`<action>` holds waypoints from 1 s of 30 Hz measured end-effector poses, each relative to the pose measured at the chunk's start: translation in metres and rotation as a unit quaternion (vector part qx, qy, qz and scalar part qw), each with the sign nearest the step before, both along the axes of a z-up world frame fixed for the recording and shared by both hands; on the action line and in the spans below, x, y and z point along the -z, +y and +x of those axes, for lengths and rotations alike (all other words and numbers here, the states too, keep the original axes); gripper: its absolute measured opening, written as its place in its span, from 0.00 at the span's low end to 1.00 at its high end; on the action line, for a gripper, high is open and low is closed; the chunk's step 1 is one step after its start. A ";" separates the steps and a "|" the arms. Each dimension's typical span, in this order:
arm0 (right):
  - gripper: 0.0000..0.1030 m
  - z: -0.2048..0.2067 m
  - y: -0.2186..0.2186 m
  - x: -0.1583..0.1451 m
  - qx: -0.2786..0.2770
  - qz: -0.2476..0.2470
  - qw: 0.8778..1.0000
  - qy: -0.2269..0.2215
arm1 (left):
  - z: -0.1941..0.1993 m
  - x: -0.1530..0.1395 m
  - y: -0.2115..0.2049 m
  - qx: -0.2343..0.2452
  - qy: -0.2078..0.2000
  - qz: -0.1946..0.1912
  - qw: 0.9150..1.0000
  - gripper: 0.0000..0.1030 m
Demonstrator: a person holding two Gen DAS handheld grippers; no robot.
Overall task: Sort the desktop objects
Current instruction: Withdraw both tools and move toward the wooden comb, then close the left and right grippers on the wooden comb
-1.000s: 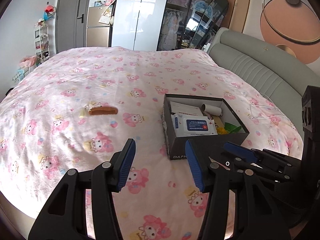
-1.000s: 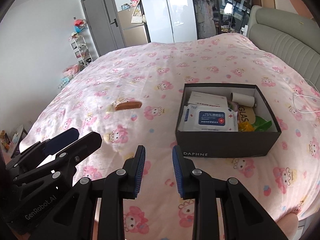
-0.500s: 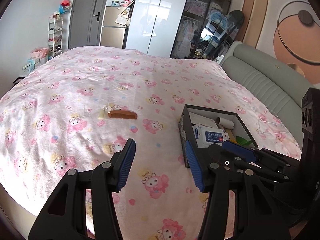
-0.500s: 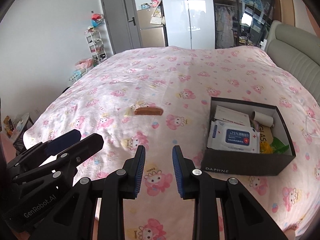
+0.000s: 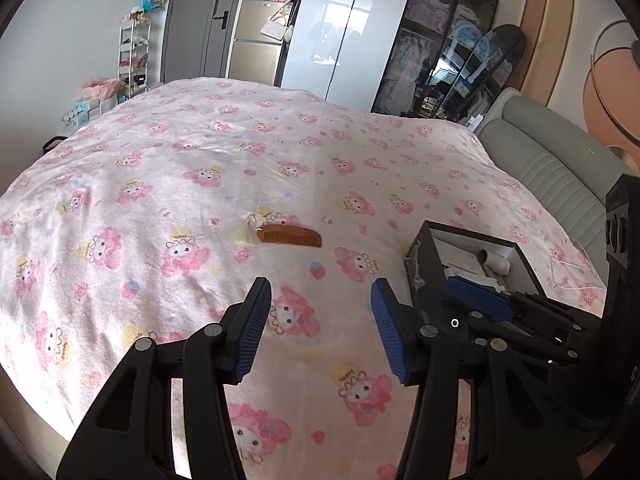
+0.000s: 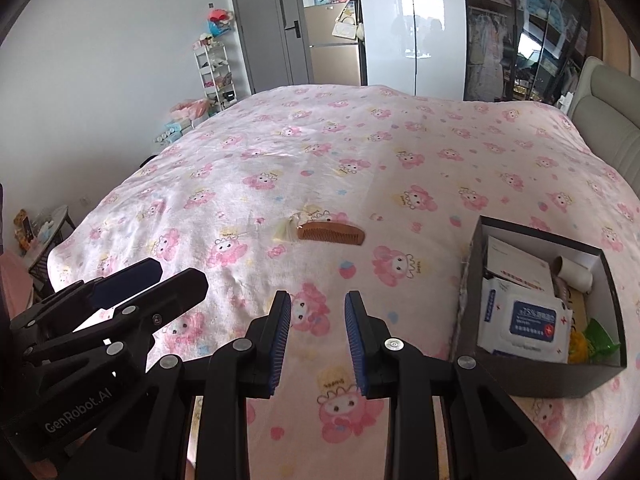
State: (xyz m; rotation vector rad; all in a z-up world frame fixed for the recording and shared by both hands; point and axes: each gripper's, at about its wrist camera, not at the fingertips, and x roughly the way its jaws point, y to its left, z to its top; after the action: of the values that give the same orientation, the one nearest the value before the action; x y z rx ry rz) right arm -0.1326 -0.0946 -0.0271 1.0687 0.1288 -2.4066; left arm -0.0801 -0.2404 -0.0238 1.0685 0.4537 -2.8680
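Left claw and right claw, both empty: left jaws wide apart, right jaws narrowly parted. Brown wooden comb lies flat on the pink cartoon-print bedspread, well apart from the black open cardboard box holding a white wet-wipes pack.

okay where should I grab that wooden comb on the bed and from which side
Grip the comb mid-length, pinching across its narrow width, spine to teeth, coming from above. It lies flat on the soft blanket, long axis across the view; the tassel end is floppy.
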 end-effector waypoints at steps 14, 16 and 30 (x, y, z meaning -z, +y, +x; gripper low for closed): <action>0.24 -0.132 -0.040 0.073 0.004 -0.015 0.999 -0.036 | -0.143 0.083 -0.051 0.015 -0.036 0.008 0.999 0.52; 0.24 -0.154 -0.046 0.089 0.011 -0.011 0.999 -0.044 | -0.164 0.099 -0.062 0.015 -0.046 0.018 0.999 0.52; 0.24 -0.269 -0.067 0.196 0.050 -0.001 0.988 -0.146 | -0.264 0.215 -0.105 -0.030 -0.119 0.089 0.988 0.51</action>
State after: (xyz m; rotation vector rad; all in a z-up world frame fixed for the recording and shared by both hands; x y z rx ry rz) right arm -0.4020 -0.1620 -0.2226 1.4422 -0.0284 -2.3040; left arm -0.3440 -0.3454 -0.2386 1.3789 0.7207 -2.6417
